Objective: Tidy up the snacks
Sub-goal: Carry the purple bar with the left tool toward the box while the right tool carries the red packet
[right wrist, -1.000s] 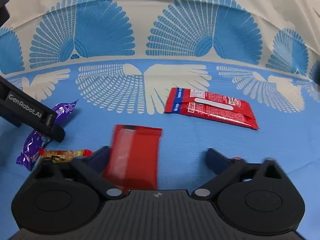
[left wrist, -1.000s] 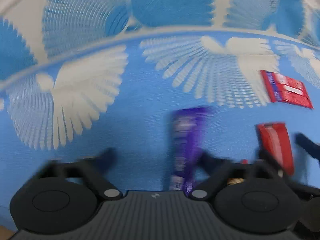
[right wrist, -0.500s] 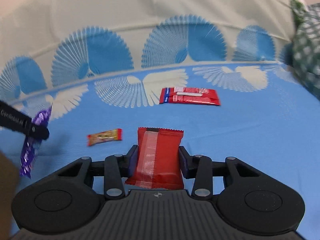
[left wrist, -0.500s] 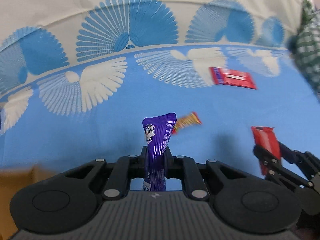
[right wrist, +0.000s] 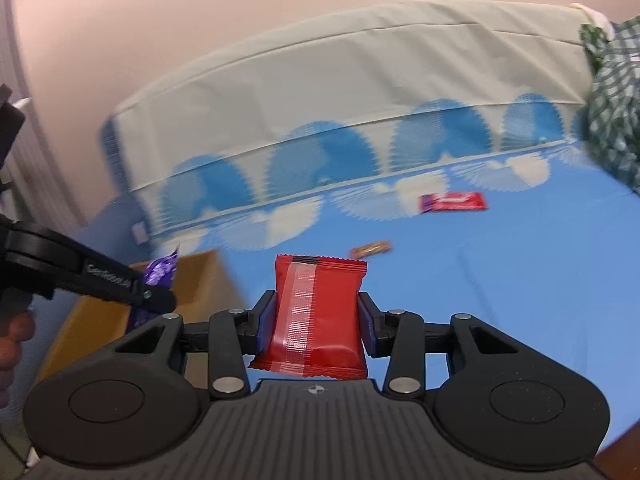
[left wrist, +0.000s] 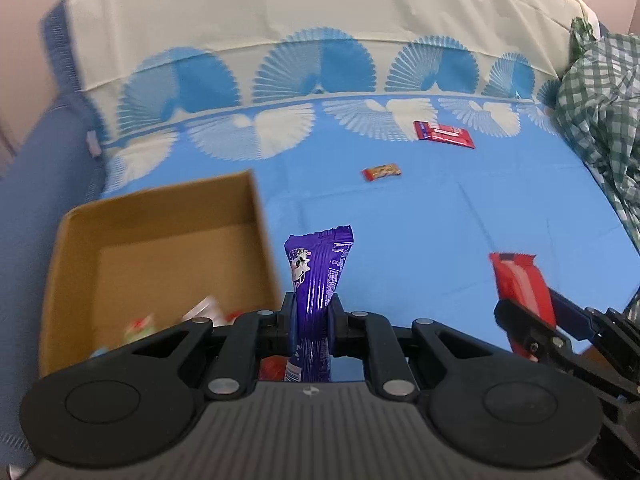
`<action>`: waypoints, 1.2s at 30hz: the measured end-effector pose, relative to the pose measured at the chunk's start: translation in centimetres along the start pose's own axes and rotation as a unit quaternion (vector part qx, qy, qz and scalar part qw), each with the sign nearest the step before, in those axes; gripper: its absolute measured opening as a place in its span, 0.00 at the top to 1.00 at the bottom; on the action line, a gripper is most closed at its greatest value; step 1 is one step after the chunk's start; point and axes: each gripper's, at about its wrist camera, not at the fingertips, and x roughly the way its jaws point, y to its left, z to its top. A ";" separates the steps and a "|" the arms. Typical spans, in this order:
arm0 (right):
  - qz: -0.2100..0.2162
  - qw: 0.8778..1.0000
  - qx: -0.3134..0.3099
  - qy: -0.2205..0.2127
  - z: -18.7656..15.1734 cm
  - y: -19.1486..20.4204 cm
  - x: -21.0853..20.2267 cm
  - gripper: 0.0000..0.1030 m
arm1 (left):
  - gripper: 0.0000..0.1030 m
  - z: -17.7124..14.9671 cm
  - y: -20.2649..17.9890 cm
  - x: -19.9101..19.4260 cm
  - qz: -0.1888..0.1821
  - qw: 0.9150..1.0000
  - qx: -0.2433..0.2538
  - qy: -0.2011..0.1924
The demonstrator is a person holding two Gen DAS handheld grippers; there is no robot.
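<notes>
My left tongs [left wrist: 310, 322] clench the purple stick [left wrist: 316, 280], right tongs [right wrist: 316, 320] the red pack [right wrist: 318, 312], both beside the box [left wrist: 160, 216]; releasing early, they'd miss it

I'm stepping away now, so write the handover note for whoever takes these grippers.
Left gripper: shut on the purple packet, beside the cardboard box.
Right gripper: shut on the red packet.
Box: some snacks already inside, too blurred to identify.
Left on the blue cloth: the small orange bar and the flat red pack.
Next: probably drop both held packets in the box, then collect those two.
</notes>
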 end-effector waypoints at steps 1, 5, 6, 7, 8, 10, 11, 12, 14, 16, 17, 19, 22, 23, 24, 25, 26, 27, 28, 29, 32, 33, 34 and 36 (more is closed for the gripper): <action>0.009 1.000 -0.002 0.003 -0.5 0.9 -0.9 0.57 | 0.85 -1.2 0.8 -1.3 0.005 1.000 -0.003 -0.003; 0.049 0.999 -0.018 0.014 -2.8 5.5 -4.6 0.57 | 0.85 -6.5 3.4 -5.8 0.030 0.999 -0.009 -0.008; 0.060 0.998 -0.023 0.019 -3.5 6.6 -5.4 0.57 | 0.85 -7.8 4.0 -6.7 0.035 0.999 -0.010 -0.009; 0.070 0.997 -0.030 0.024 -4.1 7.7 -6.1 0.57 | 0.85 -9.2 4.5 -7.6 0.040 0.999 -0.012 -0.009; 0.077 0.996 -0.037 0.029 -4.7 8.8 -6.8 0.57 | 0.85 -10.2 5.0 -8.3 0.043 0.999 -0.015 -0.008; 0.094 0.993 -0.056 0.040 -6.0 10.8 -8.0 0.57 | 0.86 -12.7 6.1 -9.6 0.050 0.998 -0.029 -0.008; 0.098 0.992 -0.066 0.044 -6.5 11.8 -8.5 0.57 | 0.86 -13.8 6.6 -10.1 0.052 0.998 -0.037 -0.008; 0.103 0.990 -0.079 0.048 -6.9 12.6 -9.1 0.57 | 0.85 -14.7 7.0 -10.6 0.054 0.998 -0.044 -0.008; 0.106 0.989 -0.096 0.048 -7.4 13.7 -10.0 0.57 | 0.86 -16.5 7.8 -11.5 0.057 0.997 -0.059 -0.011; 0.105 0.988 -0.111 0.040 -7.6 14.5 -11.0 0.57 | 0.86 -18.0 8.5 -12.2 0.059 0.996 -0.069 -0.014; 0.103 0.987 -0.116 0.036 -7.6 14.9 -11.4 0.57 | 0.86 -18.7 8.9 -12.7 0.058 0.995 -0.073 -0.017; 0.101 0.986 -0.126 0.031 -7.9 15.5 -12.1 0.57 | 0.86 -19.6 9.4 -13.5 0.057 0.995 -0.078 -0.023; 0.098 0.985 -0.139 0.024 -8.1 16.2 -12.9 0.57 | 0.85 -20.1 9.6 -14.3 0.056 0.995 -0.081 -0.034; 0.097 0.985 -0.143 0.020 -8.2 16.5 -13.1 0.57 | 0.86 -20.3 9.7 -14.6 0.055 0.994 -0.082 -0.038; 0.095 0.984 -0.147 0.017 -8.2 16.7 -13.3 0.57 | 0.86 -20.5 9.8 -14.9 0.053 0.994 -0.083 -0.042; 0.094 0.984 -0.151 0.015 -8.2 16.8 -13.6 0.57 | 0.85 -20.6 9.9 -15.1 0.051 0.994 -0.084 -0.044; 0.094 0.983 -0.155 0.012 -8.3 16.9 -13.8 0.57 | 0.86 -20.6 9.9 -15.3 0.050 0.994 -0.086 -0.048; 0.093 0.983 -0.158 0.011 -8.3 17.0 -14.0 0.57 | 0.86 -20.7 9.9 -15.4 0.049 0.994 -0.087 -0.050; 0.092 0.982 -0.162 0.009 -8.4 17.1 -14.1 0.57 | 0.86 -20.9 9.9 -15.6 0.048 0.994 -0.088 -0.052; 0.091 0.982 -0.164 0.008 -8.4 17.3 -14.2 0.57 | 0.85 -21.0 9.9 -15.8 0.047 0.993 -0.090 -0.053; 0.090 0.981 -0.170 0.006 -8.5 17.5 -14.5 0.57 | 0.86 -21.1 10.0 -16.0 0.045 0.993 -0.094 -0.057; 0.089 0.981 -0.171 0.005 -8.5 17.6 -14.6 0.57 | 0.85 -21.1 10.1 -16.1 0.044 0.993 -0.095 -0.058; 0.089 0.981 -0.172 0.004 -8.5 17.6 -14.6 0.57 | 0.85 -21.2 10.2 -16.1 0.044 0.993 -0.096 -0.059; 0.090 0.980 -0.175 0.002 -8.5 17.8 -14.8 0.57 | 0.85 -21.4 10.2 -16.2 0.043 0.992 -0.098 -0.060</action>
